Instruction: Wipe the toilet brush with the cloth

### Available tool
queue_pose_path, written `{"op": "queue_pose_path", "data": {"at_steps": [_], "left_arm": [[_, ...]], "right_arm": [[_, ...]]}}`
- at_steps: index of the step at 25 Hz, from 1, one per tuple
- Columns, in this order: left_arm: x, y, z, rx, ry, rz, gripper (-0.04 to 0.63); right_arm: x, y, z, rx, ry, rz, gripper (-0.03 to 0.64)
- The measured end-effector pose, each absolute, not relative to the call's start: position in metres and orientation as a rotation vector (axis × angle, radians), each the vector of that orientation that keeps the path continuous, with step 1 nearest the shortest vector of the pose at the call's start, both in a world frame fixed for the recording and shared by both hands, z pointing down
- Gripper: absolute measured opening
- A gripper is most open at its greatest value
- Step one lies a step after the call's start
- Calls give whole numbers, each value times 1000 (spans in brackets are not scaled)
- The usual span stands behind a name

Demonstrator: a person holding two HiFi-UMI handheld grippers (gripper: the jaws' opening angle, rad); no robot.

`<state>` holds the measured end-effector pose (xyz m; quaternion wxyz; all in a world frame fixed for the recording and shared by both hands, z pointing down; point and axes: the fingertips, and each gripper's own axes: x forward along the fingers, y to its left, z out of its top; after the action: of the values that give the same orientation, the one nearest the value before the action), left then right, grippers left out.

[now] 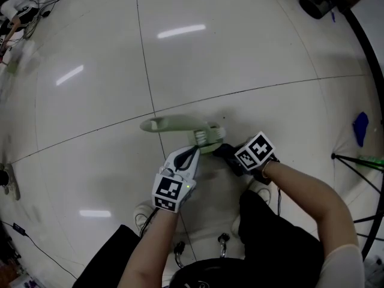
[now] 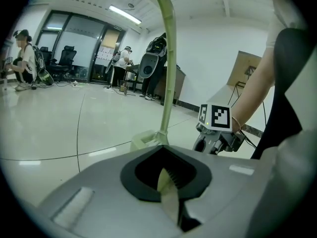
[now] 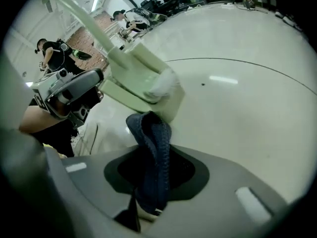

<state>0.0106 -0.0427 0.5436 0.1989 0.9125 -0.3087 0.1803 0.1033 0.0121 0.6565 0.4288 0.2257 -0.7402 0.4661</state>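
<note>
A pale green toilet brush [image 1: 180,125] hangs over the white floor, its handle pointing left and its head [image 1: 208,138] to the right. My left gripper [image 1: 193,153] is shut on the brush near the head; a green piece sits between its jaws [image 2: 167,185] and the handle [image 2: 166,58] rises ahead of it. My right gripper [image 1: 224,152] is shut on a dark blue cloth [image 3: 151,152], whose folded top lies against the underside of the brush head [image 3: 143,86]. The left gripper [image 3: 69,95] shows beside the brush in the right gripper view.
Tripod legs [image 1: 363,161] and a blue object [image 1: 360,128] stand at the right. Cables [image 1: 24,5] lie at the far left, and a black object [image 1: 318,2] at the far right. My white shoes [image 1: 144,212] are below the grippers. People [image 2: 25,58] stand in the background.
</note>
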Motion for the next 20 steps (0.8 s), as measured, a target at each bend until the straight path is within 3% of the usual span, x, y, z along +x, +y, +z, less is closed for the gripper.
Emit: {"op": "queue_pose_path", "data": {"at_steps": [9,13,20], "left_arm": [[26,-39,530,2565,-789,477,5],[23,-44,533,2530,-782,486,5],[25,-42,543,2485,-742,514,5]], "right_arm": [[156,-69,645,839,-1866,1224,107],[137,-110,634,890,-1979,1312,107],[112,-69,655,692,-1955,1520,107]]}}
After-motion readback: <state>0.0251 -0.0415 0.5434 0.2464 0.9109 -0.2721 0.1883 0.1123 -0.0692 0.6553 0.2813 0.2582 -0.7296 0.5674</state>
